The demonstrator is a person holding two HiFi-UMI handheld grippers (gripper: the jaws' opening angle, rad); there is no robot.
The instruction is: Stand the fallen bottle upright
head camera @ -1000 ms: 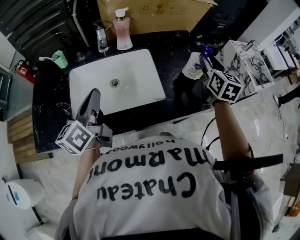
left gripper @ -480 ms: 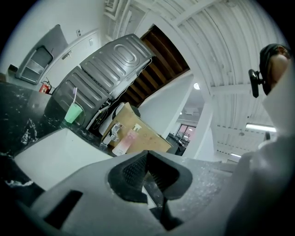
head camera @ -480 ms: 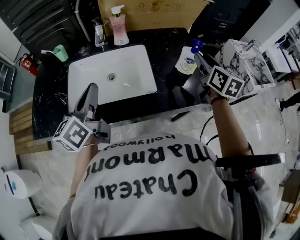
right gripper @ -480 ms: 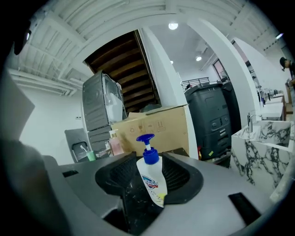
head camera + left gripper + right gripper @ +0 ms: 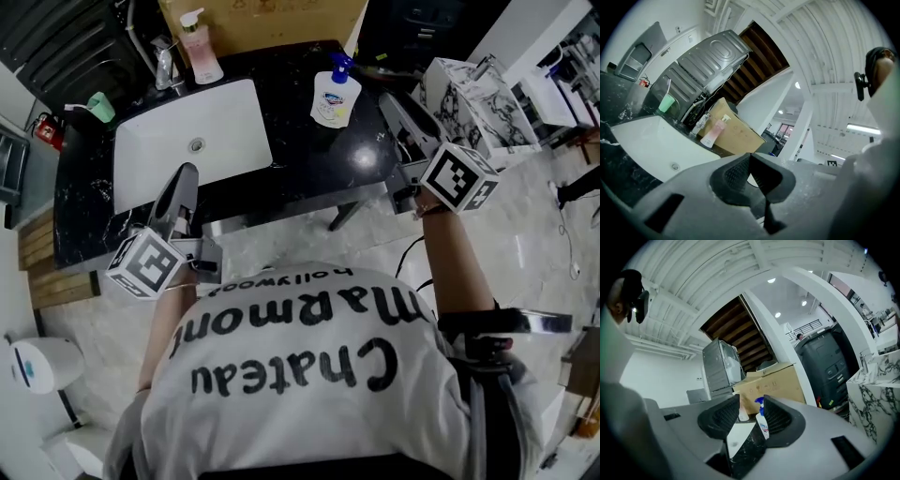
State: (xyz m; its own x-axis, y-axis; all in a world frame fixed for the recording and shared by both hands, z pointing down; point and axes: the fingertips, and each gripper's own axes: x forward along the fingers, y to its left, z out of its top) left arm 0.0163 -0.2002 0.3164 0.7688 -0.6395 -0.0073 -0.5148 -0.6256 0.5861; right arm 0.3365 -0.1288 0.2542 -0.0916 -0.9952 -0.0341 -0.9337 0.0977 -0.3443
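The white bottle with a blue pump stands upright on the black counter, free of both grippers. My right gripper hangs just right of it and a little nearer to me, open, with nothing between its pads. In the right gripper view the bottle shows small and distant through the gap of the jaws. My left gripper is off the counter's front edge below the sink, shut and empty; in the left gripper view its pads meet at the tips.
A white sink fills the counter's left half, with a tap, a pink pump bottle and a green cup behind it. A cardboard box stands at the back. A marbled box sits at the right.
My right gripper was at the bottle; it has drawn back and the bottle stands alone. Both grippers and the person have moved away from the counter.
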